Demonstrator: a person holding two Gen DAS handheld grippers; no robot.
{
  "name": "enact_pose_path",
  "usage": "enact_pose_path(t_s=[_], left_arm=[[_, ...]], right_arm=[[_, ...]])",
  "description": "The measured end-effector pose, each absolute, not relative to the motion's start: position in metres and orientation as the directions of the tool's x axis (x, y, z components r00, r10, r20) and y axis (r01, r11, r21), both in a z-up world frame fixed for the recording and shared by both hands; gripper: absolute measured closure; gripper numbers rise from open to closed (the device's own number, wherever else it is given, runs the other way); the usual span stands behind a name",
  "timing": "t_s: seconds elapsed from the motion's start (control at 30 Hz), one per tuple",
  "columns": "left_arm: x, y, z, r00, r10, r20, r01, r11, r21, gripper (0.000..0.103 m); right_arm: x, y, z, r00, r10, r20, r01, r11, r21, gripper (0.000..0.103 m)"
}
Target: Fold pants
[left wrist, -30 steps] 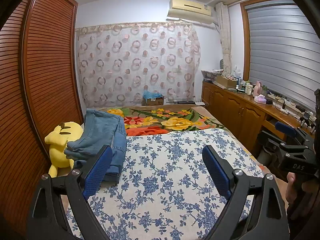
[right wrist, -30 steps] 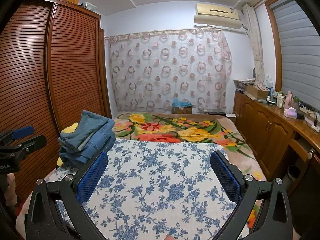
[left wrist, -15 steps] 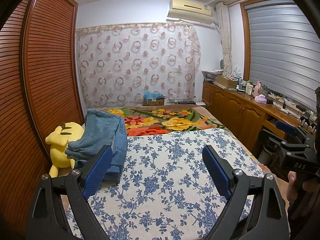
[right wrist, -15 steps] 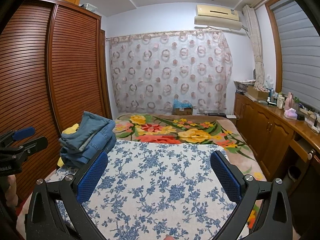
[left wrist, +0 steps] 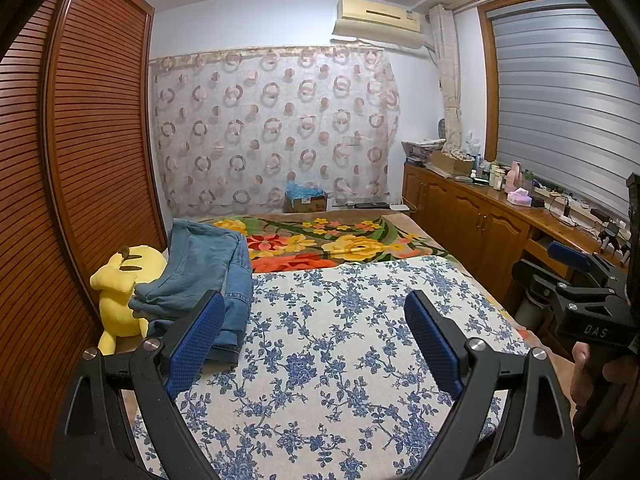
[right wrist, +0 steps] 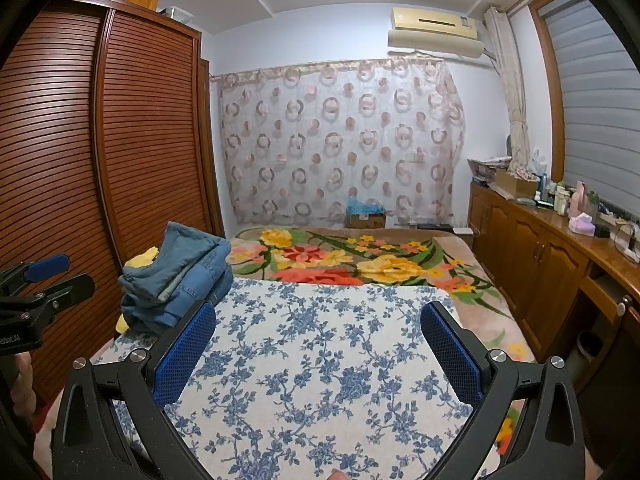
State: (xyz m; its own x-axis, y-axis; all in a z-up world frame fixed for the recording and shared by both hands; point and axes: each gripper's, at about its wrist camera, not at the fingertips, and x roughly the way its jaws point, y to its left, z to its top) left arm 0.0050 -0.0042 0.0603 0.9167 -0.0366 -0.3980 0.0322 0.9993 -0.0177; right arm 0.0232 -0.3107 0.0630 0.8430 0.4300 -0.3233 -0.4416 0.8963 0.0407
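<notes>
A stack of folded blue denim pants (left wrist: 204, 272) (right wrist: 180, 276) lies at the left edge of the bed, on the blue-flowered white cloth (left wrist: 340, 340) (right wrist: 312, 360). My left gripper (left wrist: 314, 308) hovers open above the near part of that cloth, nothing between its blue pads. The right gripper (right wrist: 318, 318) is likewise open and empty over the cloth; it also shows at the right edge of the left wrist view (left wrist: 576, 276), held by a hand. The left gripper appears at the left edge of the right wrist view (right wrist: 40, 280).
A yellow plush toy (left wrist: 118, 284) sits behind the pants against the slatted wooden wardrobe (left wrist: 80, 160). A bright floral blanket (left wrist: 332, 244) covers the far bed. A wooden cabinet (left wrist: 480, 224) with bottles and clutter runs along the right. A cardboard box (left wrist: 306, 200) stands under the curtain.
</notes>
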Motion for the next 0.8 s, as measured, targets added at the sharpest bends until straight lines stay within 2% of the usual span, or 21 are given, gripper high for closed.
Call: enact_pose_path(t_s=[0.8], left_arm=[[0.0051,-0.0049,0.0598,0.917,-0.037,-0.397,0.033,0.999,-0.017,0.011]], right_arm=[[0.0233,-0.3117,0.0626,0.844,0.429,-0.322,-0.439,0.897,0.045,0.001]])
